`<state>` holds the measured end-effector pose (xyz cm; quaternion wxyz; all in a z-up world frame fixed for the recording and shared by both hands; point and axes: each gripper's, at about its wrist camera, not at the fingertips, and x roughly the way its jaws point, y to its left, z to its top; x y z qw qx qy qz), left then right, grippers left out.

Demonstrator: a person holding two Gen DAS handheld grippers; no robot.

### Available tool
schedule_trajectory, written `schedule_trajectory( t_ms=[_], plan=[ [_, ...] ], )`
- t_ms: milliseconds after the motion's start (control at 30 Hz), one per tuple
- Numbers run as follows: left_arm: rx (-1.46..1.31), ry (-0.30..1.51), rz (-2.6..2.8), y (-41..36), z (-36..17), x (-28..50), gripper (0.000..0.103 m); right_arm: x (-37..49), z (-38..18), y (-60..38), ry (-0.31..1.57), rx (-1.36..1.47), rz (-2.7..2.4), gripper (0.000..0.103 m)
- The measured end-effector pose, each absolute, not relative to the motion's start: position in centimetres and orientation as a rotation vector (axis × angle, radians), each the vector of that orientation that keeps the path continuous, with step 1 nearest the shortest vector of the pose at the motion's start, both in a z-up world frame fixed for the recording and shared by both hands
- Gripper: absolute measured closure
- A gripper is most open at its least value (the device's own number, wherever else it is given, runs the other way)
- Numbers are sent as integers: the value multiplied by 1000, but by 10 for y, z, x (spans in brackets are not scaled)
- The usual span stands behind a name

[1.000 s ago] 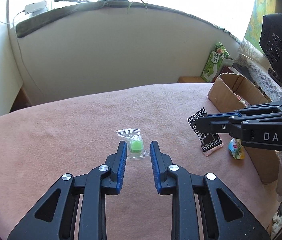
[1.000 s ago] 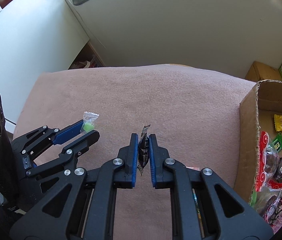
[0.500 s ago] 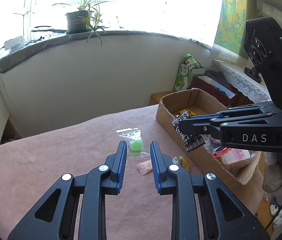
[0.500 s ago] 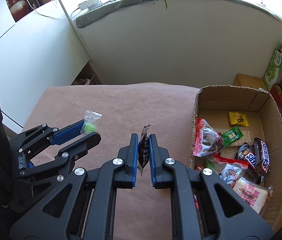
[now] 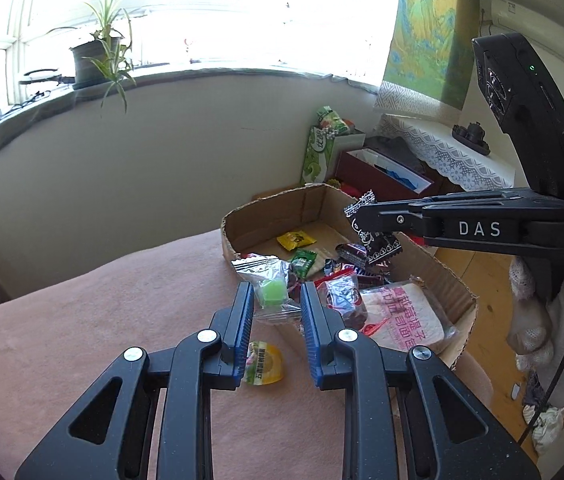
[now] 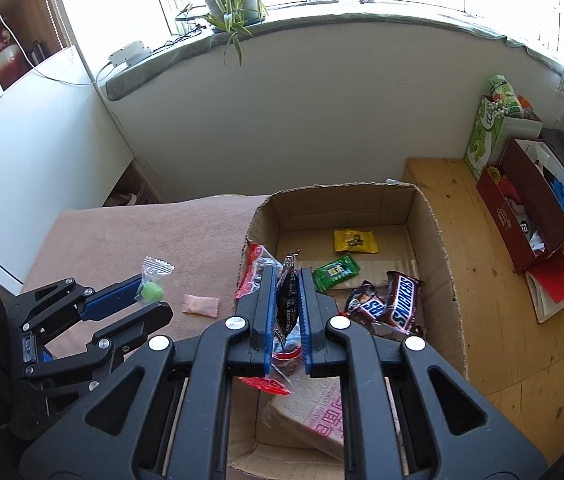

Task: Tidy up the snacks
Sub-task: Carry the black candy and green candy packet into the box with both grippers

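Note:
My left gripper (image 5: 276,294) is shut on a clear packet with a green candy (image 5: 270,292) and holds it above the near edge of the cardboard box (image 5: 266,216); it also shows in the right wrist view (image 6: 150,290). My right gripper (image 6: 285,280) is shut on a black patterned snack packet (image 6: 287,300) over the box (image 6: 437,248), seen in the left wrist view (image 5: 377,246). The box holds several snacks, among them Snickers bars (image 6: 399,304), a yellow packet (image 6: 355,240) and a green packet (image 6: 335,272).
A yellow-green jelly cup (image 5: 264,368) and a small pink packet (image 6: 200,305) lie on the pink tablecloth (image 5: 82,340). Beside the box on the wooden floor (image 6: 501,320) stand a dark red box (image 6: 521,216) and a green carton (image 6: 485,136).
Both grippers have lifted and swung right with their packets. The right gripper now hangs over the box's interior, and the left has reached the box's near edge.

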<state>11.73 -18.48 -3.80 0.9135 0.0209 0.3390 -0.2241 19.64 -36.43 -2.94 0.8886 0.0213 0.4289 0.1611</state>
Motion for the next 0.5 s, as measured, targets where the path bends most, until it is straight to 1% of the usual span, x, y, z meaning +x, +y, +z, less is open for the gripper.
schedule_trajectory(
  t_ms=[200, 500],
  plan=[
    [52, 702, -490, -212, -37, 120, 81, 203, -34, -396, 893, 73, 285, 92],
    [70, 708, -517, -240, -36, 120, 80, 209, -43, -411, 906, 84, 270, 92]
  ],
)
